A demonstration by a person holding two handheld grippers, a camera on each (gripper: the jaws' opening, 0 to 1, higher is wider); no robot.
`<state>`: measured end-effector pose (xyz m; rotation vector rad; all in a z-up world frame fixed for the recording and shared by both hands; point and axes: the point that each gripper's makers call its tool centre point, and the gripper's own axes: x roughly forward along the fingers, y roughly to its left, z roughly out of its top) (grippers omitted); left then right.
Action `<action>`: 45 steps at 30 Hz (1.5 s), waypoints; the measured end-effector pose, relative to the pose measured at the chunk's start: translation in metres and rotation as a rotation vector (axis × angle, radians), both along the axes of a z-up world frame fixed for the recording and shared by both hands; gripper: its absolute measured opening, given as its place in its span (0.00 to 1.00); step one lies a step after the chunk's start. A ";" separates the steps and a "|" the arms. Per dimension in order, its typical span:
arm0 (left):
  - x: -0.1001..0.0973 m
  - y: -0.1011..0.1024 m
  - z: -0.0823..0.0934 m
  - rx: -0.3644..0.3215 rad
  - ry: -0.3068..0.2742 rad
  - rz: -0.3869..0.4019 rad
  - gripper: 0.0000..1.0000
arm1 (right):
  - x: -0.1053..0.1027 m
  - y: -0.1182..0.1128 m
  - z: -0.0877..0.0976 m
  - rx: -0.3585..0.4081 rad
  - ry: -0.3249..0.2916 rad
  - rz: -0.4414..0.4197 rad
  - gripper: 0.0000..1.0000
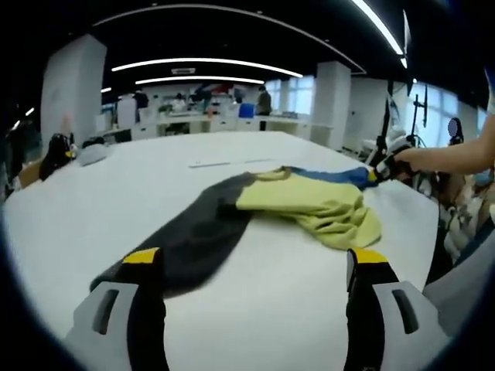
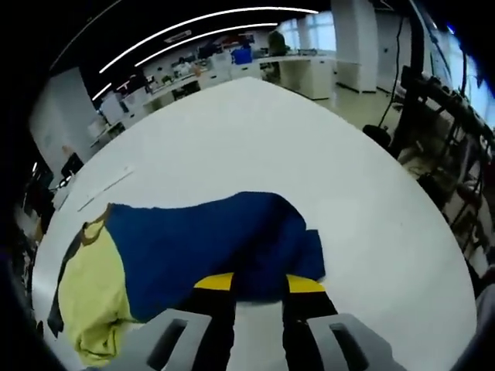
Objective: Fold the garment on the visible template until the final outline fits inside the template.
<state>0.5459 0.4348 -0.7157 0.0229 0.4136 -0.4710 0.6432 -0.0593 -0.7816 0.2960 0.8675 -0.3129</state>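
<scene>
The garment lies on the white table [image 1: 93, 201], with a dark grey part [image 1: 197, 232], a crumpled yellow-green part [image 1: 309, 202] and a blue part [image 1: 332, 175]. My left gripper [image 1: 255, 259] is open wide, just short of the grey end and holding nothing. In the right gripper view the blue part [image 2: 201, 239] spreads flat, with the yellow-green part [image 2: 89, 297] at its left. My right gripper [image 2: 260, 284] stands over the blue part's near edge, jaws a narrow gap apart with cloth lying between them. A person's hand holds the right gripper [image 1: 379, 166] at the blue end.
A thin pale strip [image 1: 210, 163] lies on the table beyond the garment, and the strip [image 2: 104, 189] also appears left of the blue cloth. Desks and shelves [image 1: 201, 116] stand behind the table. Stands with cables [image 2: 433, 93] rise past the table's right edge.
</scene>
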 end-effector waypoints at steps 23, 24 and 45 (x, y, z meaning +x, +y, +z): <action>-0.001 -0.003 0.007 0.012 -0.015 -0.010 0.92 | -0.025 0.003 0.013 -0.152 0.014 0.181 0.00; -0.001 -0.003 0.008 0.010 -0.017 -0.010 0.93 | -0.026 0.001 0.015 -0.166 0.012 0.204 0.00; -0.001 -0.006 0.008 0.011 -0.013 -0.027 0.93 | -0.035 -0.026 0.056 -0.257 0.017 0.472 0.00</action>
